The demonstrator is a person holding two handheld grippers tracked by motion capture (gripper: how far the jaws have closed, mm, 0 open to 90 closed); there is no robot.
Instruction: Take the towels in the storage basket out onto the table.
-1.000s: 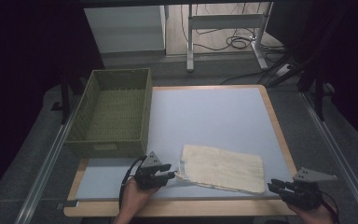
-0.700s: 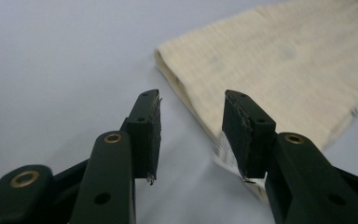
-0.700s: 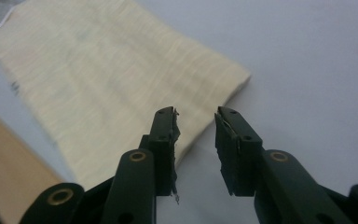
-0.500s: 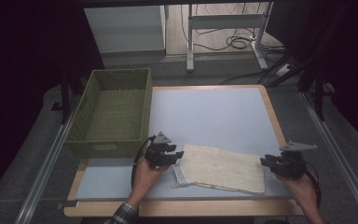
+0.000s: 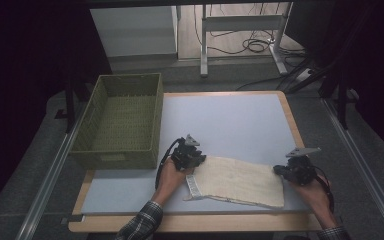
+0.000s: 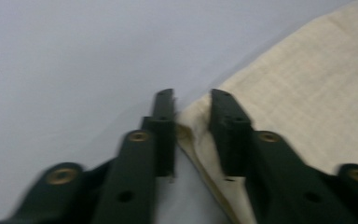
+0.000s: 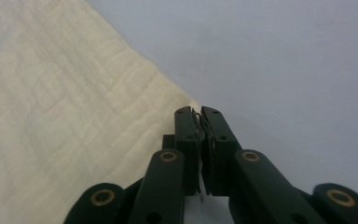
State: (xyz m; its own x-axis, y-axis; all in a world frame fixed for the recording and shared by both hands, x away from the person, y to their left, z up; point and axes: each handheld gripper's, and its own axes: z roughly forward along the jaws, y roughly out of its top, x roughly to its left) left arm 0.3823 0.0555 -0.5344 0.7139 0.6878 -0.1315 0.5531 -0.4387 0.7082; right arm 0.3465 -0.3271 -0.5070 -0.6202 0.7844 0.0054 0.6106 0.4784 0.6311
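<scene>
With the right gripper [image 7: 200, 112] clamped on the cloth [image 5: 240, 181] corner and the left gripper [image 6: 192, 95] narrowed around its edge (pads apparently not yet pressing), that left corner could be dropped if lifted.

The table [image 5: 230, 120] is viewed from above its near edge by the high view, facing forward and down, far enough that the basket [image 5: 122, 120] left of the cloth [image 5: 240, 181] is included. The cloth's left corner [image 6: 191, 116] is seen at close range along the left gripper [image 6: 192, 100]. Its right corner is seen equally near along the right gripper [image 7: 200, 114]. The cloth and the table's grey surface are shared by all three views.
</scene>
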